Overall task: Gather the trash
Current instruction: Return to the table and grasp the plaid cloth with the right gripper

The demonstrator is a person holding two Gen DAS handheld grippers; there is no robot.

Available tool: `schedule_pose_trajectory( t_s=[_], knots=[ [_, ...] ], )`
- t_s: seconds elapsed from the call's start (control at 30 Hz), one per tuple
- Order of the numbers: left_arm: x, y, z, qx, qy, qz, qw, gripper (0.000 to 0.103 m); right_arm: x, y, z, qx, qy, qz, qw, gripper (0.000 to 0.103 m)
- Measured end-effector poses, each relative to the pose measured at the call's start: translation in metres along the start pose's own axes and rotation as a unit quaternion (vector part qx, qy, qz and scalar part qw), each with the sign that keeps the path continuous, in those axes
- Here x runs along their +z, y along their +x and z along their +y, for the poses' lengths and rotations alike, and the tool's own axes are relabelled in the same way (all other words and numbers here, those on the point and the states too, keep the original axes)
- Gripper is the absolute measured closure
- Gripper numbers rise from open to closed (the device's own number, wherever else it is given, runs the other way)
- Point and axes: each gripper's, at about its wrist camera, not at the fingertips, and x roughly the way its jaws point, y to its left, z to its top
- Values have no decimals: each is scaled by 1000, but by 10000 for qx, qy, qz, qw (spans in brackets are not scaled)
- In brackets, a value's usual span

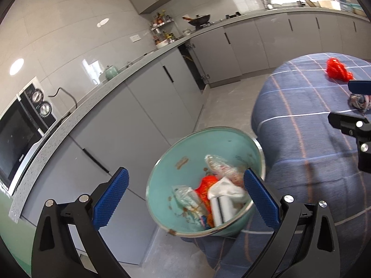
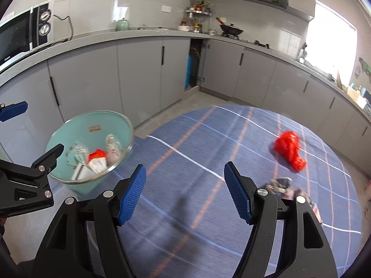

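Note:
A teal bin (image 1: 185,148) (image 2: 92,125) stands at the left edge of a round table with a blue checked cloth (image 2: 204,136) (image 1: 299,118). It holds clear bags, a red wrapper and white paper. My left gripper (image 1: 185,173) (image 2: 44,125) is open wide. Its right finger overlaps the bin's rim, and I cannot tell whether they touch. My right gripper (image 2: 185,169) (image 1: 340,103) is open over the cloth with nothing between its pads. A crumpled red bag (image 2: 289,150) (image 1: 337,69) lies on the cloth to the right. A crumpled multicoloured wrapper (image 2: 281,184) (image 1: 358,100) sits just behind the right finger.
Grey cabinets under a speckled counter (image 2: 139,34) run around the room behind the table. A microwave (image 2: 23,32) stands at the left, a wok (image 2: 231,31) further right. One cabinet door (image 2: 194,67) stands ajar. Grey floor (image 2: 197,97) lies between table and cabinets.

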Motion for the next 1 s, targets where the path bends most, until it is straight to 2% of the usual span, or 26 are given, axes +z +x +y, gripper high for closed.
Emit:
schedule_pose_trajectory(
  t_s=[0.37, 0.53, 0.73, 0.9, 0.93, 0.97, 1.0],
  knots=[
    [24, -1, -60, -307, 341, -182, 9988, 6, -34, -4, -97, -761, 536, 279, 9953, 34],
    [38, 5, -85, -430, 391, -243, 9980, 6, -44, -1, -130, -979, 755, 397, 9915, 33],
    [54, 15, -110, -611, 454, -269, 9967, 6, -48, 9, -150, -1036, 830, 555, 9896, 30],
    [65, 22, -120, -733, 436, -254, 9960, 6, -50, 26, -160, -841, 947, 828, 9885, 28],
    [67, 23, -121, -750, 446, -257, 9959, 6, -51, 29, -162, -772, 997, 876, 9881, 29],
    [69, 24, -122, -755, 458, -259, 9958, 6, -52, 31, -164, -681, 1067, 917, 9877, 34],
    [71, 24, -123, -760, 477, -262, 9956, 6, -54, 31, -165, -601, 1123, 952, 9873, 44]
  ],
)
